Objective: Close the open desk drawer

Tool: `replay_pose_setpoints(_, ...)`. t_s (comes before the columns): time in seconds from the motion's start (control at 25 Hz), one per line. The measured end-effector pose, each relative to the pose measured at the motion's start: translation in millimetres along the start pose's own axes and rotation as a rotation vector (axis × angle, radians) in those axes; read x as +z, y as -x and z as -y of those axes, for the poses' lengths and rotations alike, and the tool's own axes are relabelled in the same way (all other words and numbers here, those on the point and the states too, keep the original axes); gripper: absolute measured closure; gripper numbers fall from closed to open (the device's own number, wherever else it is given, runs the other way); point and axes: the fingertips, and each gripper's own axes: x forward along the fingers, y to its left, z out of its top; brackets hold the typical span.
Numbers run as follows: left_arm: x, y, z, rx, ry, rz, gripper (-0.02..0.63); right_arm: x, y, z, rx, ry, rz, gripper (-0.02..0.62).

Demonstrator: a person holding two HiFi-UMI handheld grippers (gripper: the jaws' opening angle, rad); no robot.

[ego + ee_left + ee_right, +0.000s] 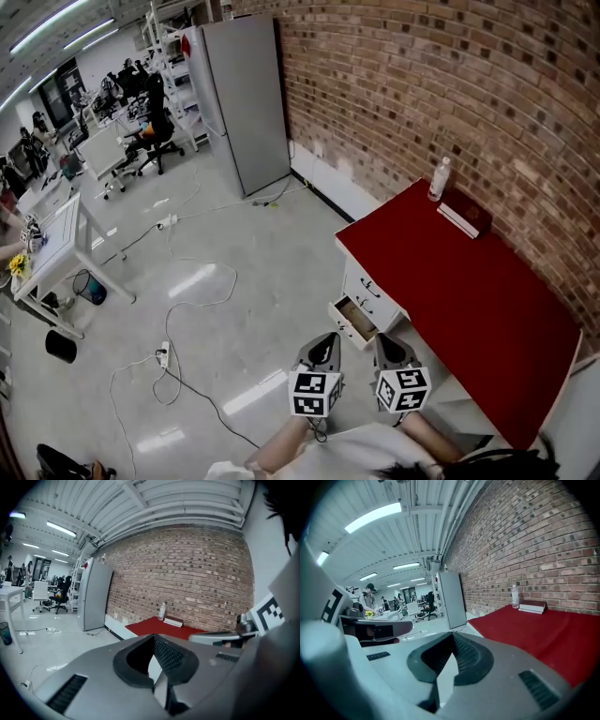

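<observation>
Person: pale sleeves and forearms at the bottom edge of the head view, one gripper in each hand.
Left gripper (326, 339): held over the floor, jaws pointing toward the desk. In its own view the ribbed fingers (168, 656) meet at the tips, with nothing between them.
Right gripper (384, 341): side by side with the left one and nearer the desk's front edge. Its fingers (465, 654) are also pressed together at the tips and carry nothing.
Marker cubes: one on the back of each gripper, facing the head camera.
Drawer (356, 319): pulled out of the white front of the desk, low down, at the end nearest the person. Its tan inside shows, but any contents cannot be made out. Both grippers are near it and clear of it.
Desk (469, 291): red top, long side against the brick wall (450, 84).
Bottle (439, 178): upright at the desk's far corner along the wall edge.
Book (465, 217): flat at the wall edge, just beside the bottle.
Cabinet (246, 94): tall, grey, against the wall beyond the desk.
Cables (187, 309): looped across the floor, well apart from the desk.
</observation>
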Motion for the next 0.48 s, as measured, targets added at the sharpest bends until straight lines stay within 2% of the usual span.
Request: replay_pose_setpoints(0.48, 30, -50, -52, -0.095, -0.025, -0.021, 0.598, 25, -65, 0, -0.076, -0.021, 0.015, 0.597)
